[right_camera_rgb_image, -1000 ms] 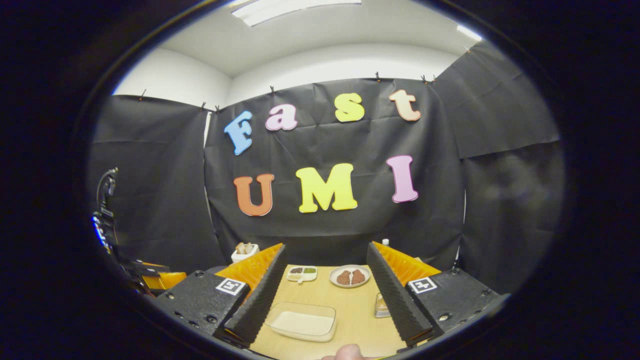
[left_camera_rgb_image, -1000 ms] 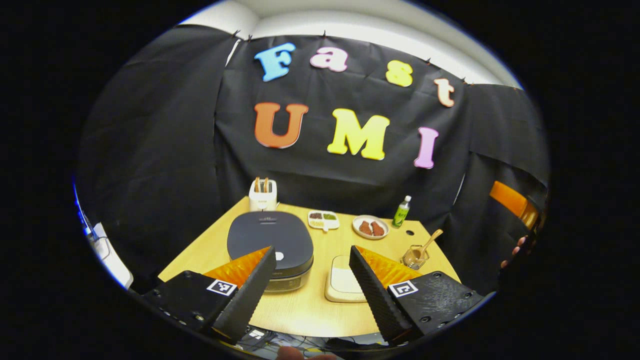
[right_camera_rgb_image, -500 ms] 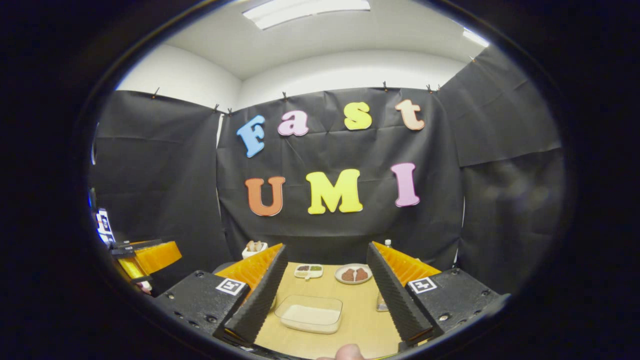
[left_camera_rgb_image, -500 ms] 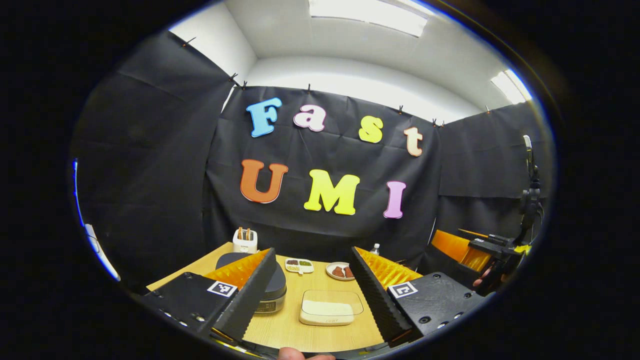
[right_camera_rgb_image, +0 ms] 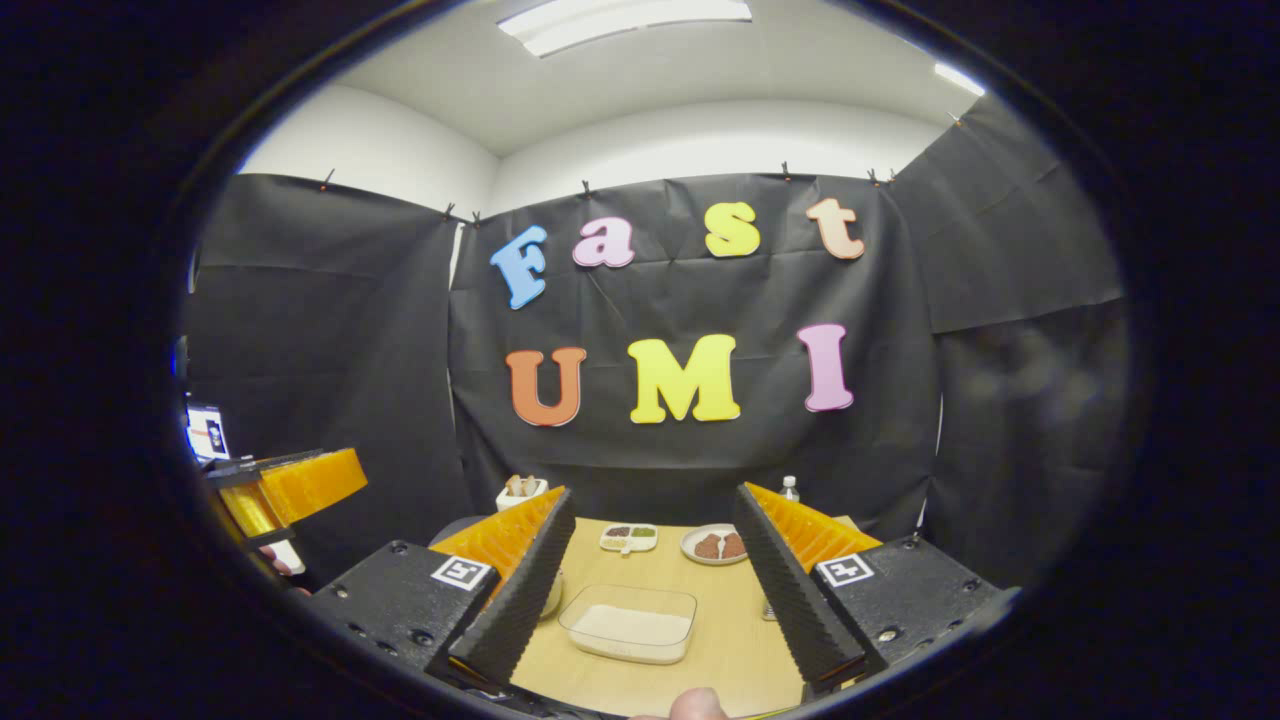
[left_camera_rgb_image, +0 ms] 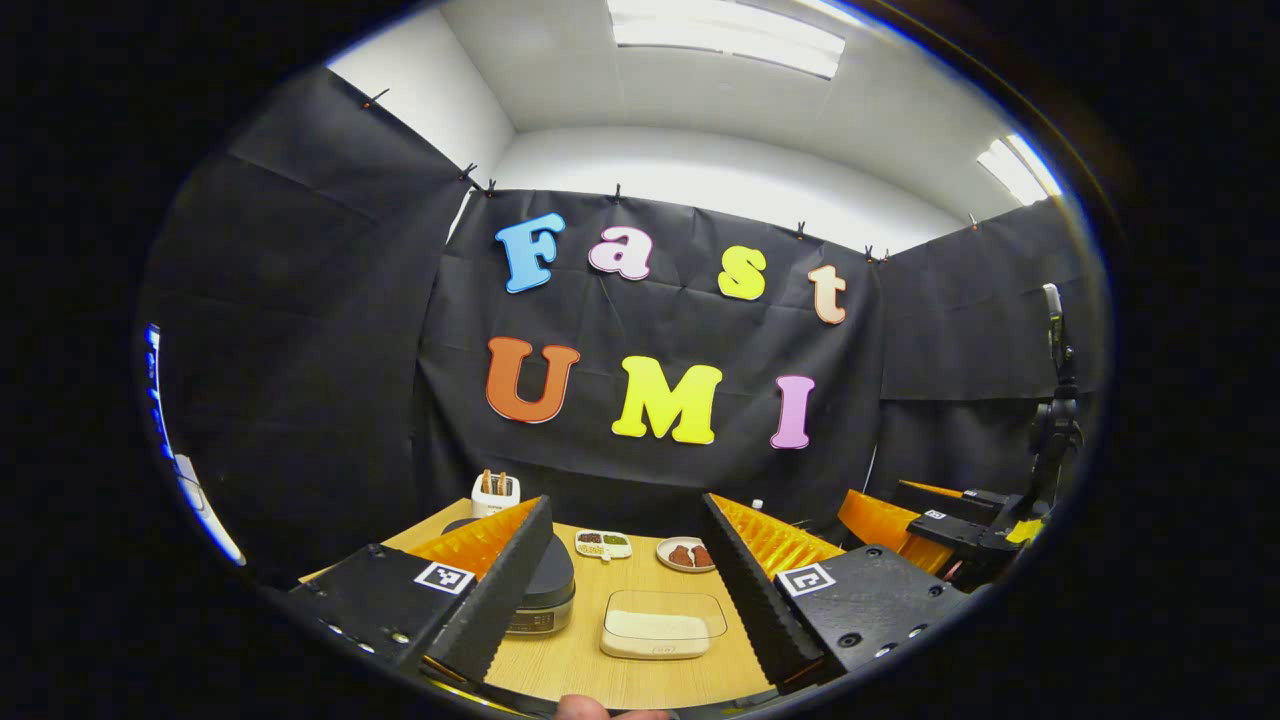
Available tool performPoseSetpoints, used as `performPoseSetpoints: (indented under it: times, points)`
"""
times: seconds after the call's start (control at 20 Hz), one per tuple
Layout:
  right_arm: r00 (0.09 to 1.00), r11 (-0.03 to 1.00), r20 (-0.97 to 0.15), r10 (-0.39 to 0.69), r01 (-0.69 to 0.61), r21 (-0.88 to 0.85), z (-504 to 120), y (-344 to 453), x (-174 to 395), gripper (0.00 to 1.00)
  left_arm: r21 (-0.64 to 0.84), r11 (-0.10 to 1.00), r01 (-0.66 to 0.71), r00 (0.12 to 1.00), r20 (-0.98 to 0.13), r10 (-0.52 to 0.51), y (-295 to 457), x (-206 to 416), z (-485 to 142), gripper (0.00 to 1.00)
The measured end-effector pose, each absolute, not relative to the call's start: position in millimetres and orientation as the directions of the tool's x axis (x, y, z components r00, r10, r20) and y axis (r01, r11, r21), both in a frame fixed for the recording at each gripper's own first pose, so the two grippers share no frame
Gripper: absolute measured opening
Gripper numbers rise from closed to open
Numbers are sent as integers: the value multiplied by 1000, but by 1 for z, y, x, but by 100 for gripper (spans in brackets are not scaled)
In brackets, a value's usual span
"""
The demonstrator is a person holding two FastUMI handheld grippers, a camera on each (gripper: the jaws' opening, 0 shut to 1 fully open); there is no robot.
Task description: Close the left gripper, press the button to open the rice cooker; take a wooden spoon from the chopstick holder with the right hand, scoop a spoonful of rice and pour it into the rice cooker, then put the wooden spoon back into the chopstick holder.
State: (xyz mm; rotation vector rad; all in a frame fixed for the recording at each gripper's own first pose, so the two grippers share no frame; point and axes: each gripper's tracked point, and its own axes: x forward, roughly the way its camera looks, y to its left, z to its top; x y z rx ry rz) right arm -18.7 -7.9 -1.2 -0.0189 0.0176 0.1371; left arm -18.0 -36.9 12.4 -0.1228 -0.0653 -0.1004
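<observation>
The light wood-grain tabletop is pale tan. The round rice cooker has a dark charcoal lid over a silver-grey base. The clear rectangular container holds off-white rice. The small white holder at the back carries brown sticks. The white divided dish contains dark brown and green portions. The round white plate holds reddish-brown pieces. The small bottle has a white cap.
</observation>
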Motion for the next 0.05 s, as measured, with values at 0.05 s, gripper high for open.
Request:
performPoseSetpoints:
  times: [0.05]
  points:
    - [990, 990, -15, 138, -138, -26, -1, -7, -19, 100, -123, 987, 103, 993, 70, -95, -38, -17, 13, 95]
